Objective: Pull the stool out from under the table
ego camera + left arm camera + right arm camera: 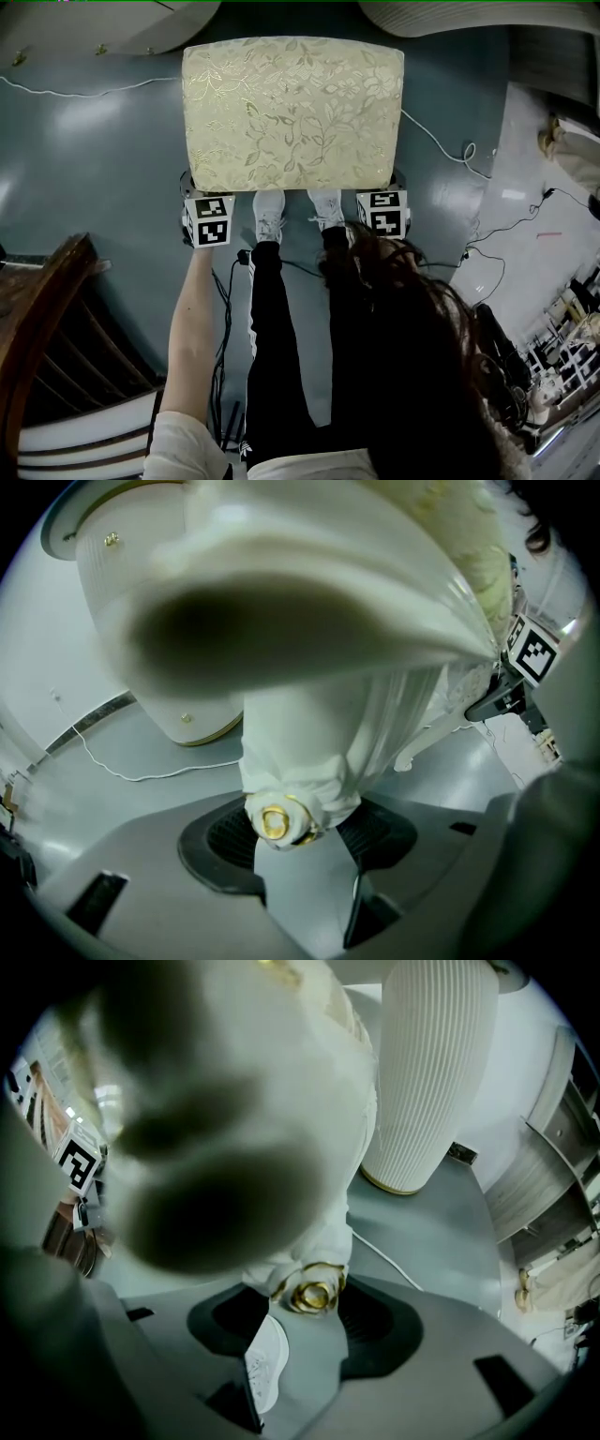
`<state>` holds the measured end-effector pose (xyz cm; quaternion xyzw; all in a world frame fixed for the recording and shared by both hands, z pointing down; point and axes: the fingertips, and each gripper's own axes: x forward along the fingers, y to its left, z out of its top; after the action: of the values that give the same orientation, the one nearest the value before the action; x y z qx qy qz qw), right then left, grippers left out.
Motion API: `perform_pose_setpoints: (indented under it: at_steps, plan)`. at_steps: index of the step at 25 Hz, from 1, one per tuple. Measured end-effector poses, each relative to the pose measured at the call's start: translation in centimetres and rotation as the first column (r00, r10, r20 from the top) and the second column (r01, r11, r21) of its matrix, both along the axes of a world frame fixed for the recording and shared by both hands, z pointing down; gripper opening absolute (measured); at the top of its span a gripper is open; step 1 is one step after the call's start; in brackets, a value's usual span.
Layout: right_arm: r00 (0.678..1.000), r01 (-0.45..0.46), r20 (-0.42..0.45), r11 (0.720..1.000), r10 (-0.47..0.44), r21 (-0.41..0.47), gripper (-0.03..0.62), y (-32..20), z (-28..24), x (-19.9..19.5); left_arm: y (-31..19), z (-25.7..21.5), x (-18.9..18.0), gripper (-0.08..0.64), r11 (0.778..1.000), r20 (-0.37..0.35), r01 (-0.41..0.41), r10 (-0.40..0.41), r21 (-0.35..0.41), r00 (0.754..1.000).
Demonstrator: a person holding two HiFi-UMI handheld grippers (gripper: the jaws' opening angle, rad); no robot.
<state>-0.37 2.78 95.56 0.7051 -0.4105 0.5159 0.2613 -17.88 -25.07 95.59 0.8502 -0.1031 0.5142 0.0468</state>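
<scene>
The left gripper (206,217) sits at the near left corner of the stool (292,112). In the left gripper view its jaws are clamped on a white leg (309,752), one on each side just above the gold foot (275,823). A white cable (56,92) lies on the floor to that side, and a wooden chair (37,319) stands close to the person's left arm.

The stool stands on the grey floor right in front of the shoes (269,214). Its far edge is near the white table (94,28), and most of the seat looks clear of it already.

The right gripper (382,211) mirrors the left at the near right corner, its jaws closed on the other near leg (314,1241) above its foot (314,1293). The ribbed table base (436,1072) stands behind, and another cable (441,141) runs past on the right.

What is left, I judge, is a short last draw. Both grippers should pull together at the same pace, straight toward the body, so the stool does not slew. The grip is low on the legs, so the pull should stay level and slow, or the far legs may lift or catch. The feet need to step back first, since the seat edge is nearly over the toes. Watch both cables and the chair behind.
</scene>
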Motion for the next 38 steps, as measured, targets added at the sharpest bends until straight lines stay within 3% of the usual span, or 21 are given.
perform_pose_setpoints:
  at_steps: [12, 25, 31, 38]
  plan:
    - [1.000, -0.002, 0.013, 1.000, 0.002, 0.000, 0.245, 0.2, -0.1, 0.1, 0.2, -0.2, -0.1, 0.255, 1.000, 0.000, 0.009, -0.009, -0.008, 1.000]
    - [0.997, -0.062, 0.042, 0.998, 0.062, 0.008, 0.248, 0.3, 0.1, -0.1, 0.3, 0.0, -0.3, 0.255, 0.999, 0.012, 0.029, -0.029, -0.016, 1.000]
    - [0.993, -0.095, 0.065, 0.995, 0.095, -0.006, 0.253, 0.6, 0.2, -0.2, 0.6, -0.4, -0.4, 0.255, 0.999, 0.041, 0.015, -0.013, -0.045, 0.999]
    - [0.995, -0.038, 0.090, 0.997, 0.044, -0.066, 0.253, 1.3, -1.2, -0.3, 1.0, -1.7, -0.8, 0.256, 0.993, 0.058, 0.047, -0.041, -0.106, 0.998]
